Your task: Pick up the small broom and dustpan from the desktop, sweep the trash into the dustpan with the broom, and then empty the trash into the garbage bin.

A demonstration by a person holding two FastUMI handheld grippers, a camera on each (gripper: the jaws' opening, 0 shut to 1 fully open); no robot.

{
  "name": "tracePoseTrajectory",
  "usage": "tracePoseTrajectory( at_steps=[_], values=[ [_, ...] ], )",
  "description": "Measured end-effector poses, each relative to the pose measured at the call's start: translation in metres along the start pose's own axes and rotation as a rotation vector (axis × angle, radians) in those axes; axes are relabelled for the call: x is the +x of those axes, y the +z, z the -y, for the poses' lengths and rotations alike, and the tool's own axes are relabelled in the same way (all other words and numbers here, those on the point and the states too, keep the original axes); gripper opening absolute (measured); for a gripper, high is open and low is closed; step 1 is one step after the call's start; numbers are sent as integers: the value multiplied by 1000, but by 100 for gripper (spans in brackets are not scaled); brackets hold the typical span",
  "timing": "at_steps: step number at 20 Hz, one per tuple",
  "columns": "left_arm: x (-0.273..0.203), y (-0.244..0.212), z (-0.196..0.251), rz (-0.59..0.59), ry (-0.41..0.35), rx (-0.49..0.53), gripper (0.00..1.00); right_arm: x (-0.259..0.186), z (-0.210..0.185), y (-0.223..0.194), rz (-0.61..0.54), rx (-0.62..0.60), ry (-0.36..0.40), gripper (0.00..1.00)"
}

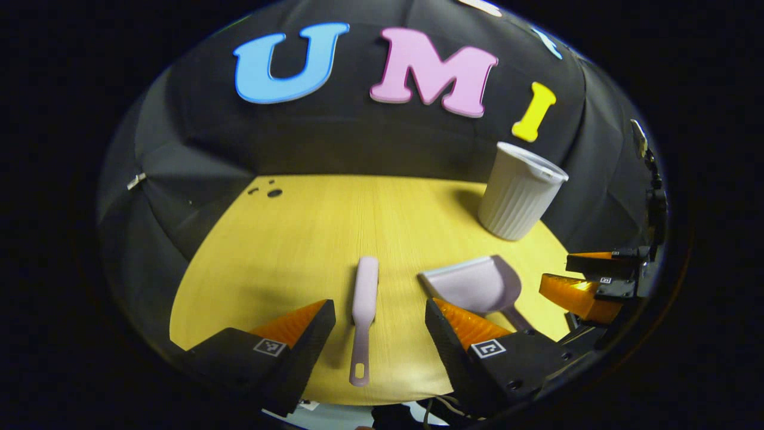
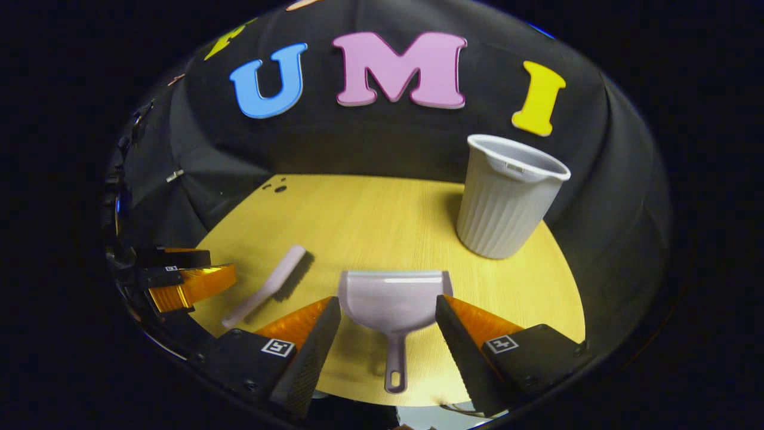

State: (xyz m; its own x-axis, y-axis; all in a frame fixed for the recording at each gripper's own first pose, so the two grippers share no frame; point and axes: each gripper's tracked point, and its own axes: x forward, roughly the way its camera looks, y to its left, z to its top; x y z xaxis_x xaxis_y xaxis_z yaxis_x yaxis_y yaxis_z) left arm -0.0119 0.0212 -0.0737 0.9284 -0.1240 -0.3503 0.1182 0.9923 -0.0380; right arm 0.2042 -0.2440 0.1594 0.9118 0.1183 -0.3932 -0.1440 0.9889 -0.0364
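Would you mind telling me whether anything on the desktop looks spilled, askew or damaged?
Nothing stands out. The broom and dustpan lie flat, apart, and the garbage bin stands upright. A few dark specks sit at the far edge.

I can read no words, brand names or numbers on anything I'm working over. The only signs I find are small square black-and-white coded markers on the gripper bodies: one on each finger block of the left gripper (image 1: 380, 316) and of the right gripper (image 2: 388, 313), their patterns not decipherable.
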Motion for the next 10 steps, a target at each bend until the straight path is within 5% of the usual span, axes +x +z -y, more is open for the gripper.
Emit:
tracePoseTrajectory(
  at_steps=[6,10],
  values=[
    [-83,70,-2,335,34,45,96,-62,-17,74,322,-18,-45,99],
    [-138,88,2,471,20,57,96,-97,-24,95,435,-29,-63,99]
  ],
)
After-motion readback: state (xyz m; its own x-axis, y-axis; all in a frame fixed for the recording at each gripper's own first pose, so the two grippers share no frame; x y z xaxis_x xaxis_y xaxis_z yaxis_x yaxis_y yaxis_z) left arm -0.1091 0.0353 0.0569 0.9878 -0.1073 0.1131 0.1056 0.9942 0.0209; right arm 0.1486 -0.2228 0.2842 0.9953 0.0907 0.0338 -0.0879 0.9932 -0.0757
